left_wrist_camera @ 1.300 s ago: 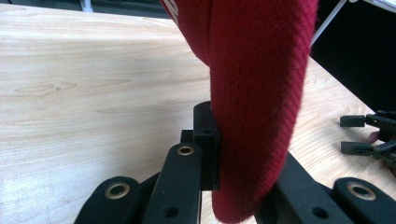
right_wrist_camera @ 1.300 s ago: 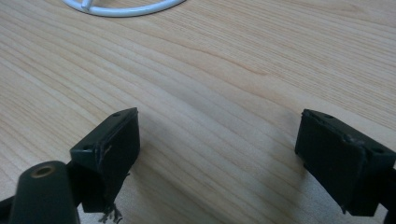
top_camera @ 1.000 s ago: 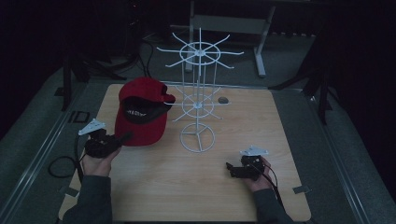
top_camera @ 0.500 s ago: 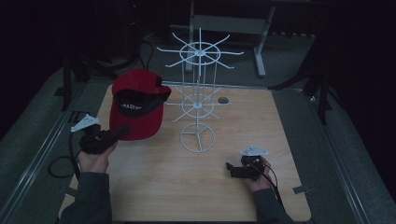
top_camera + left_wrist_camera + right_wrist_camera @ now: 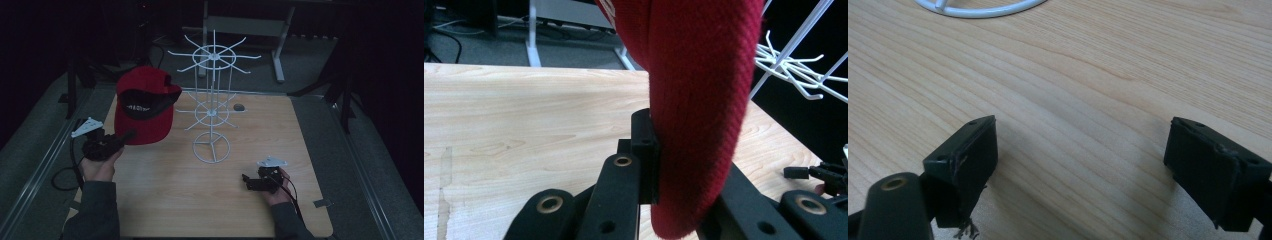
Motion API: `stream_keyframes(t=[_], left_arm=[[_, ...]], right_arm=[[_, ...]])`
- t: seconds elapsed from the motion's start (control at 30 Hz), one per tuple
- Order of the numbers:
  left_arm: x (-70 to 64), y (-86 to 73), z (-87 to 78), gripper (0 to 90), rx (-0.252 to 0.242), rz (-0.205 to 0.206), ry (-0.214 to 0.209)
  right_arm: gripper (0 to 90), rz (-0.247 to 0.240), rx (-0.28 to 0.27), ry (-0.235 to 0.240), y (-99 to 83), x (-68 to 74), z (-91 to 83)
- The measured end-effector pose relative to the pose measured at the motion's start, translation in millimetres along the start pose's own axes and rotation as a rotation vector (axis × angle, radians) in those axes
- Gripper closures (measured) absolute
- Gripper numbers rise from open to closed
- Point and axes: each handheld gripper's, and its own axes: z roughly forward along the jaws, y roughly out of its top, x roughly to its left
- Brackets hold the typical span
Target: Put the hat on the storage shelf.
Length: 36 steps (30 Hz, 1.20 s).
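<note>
Red cap: cloth edge clamped between the closed jaws of the left gripper, crown raised above them, clear of the wooden counter. White wire rack: just beyond the cap. Right gripper: jaws spread wide, holding nothing, low over bare counter near the rack's base ring.

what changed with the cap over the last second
The left gripper, shut on the red cap, has lifted it off the table and tipped it upright, so it now hangs to the left of the white wire rack, apart from it. The hold itself is unchanged. The right gripper stayed open, low over the wood, and the rack stayed put.
</note>
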Motion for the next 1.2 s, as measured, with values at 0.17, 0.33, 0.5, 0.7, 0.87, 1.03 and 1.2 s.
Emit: stream_keyframes(t=[0.17, 0.33, 0.5, 0.7, 0.87, 1.03, 1.2], left_arm=[[-0.4, 3.2, -0.9, 85.7, -0.012, -0.002, 0.001], [-0.5, 6.3, -1.6, 85.6, -0.024, -0.008, -0.004], [-1.3, 9.8, -2.3, 85.7, -0.034, -0.007, -0.004], [-2.0, 14.1, -3.6, 85.7, -0.048, -0.007, -0.002], [-2.6, 18.0, -4.6, 85.7, -0.06, -0.008, -0.001], [-4.3, 21.7, -5.2, 85.7, -0.071, -0.009, -0.004], [-5.9, 25.1, -5.7, 85.7, -0.087, -0.012, -0.009]], right_arm=[[13.7, 0.0, 0.0, 0.0, 0.0, 0.0, 0.0], [13.7, -0.001, 0.0, 0.0, 0.0, 0.0, 0.0], [13.7, -0.001, 0.0, 0.0, 0.0, 0.0, 0.0], [13.7, -0.002, -0.002, -0.001, 0.0, -0.2, 0.1], [13.7, -0.003, -0.002, -0.001, 0.0, -0.2, 0.1], [13.7, -0.002, -0.001, -0.001, 0.0, -0.1, 0.1], [13.7, -0.003, 0.001, 0.0, 0.1, -0.3, -0.1]])
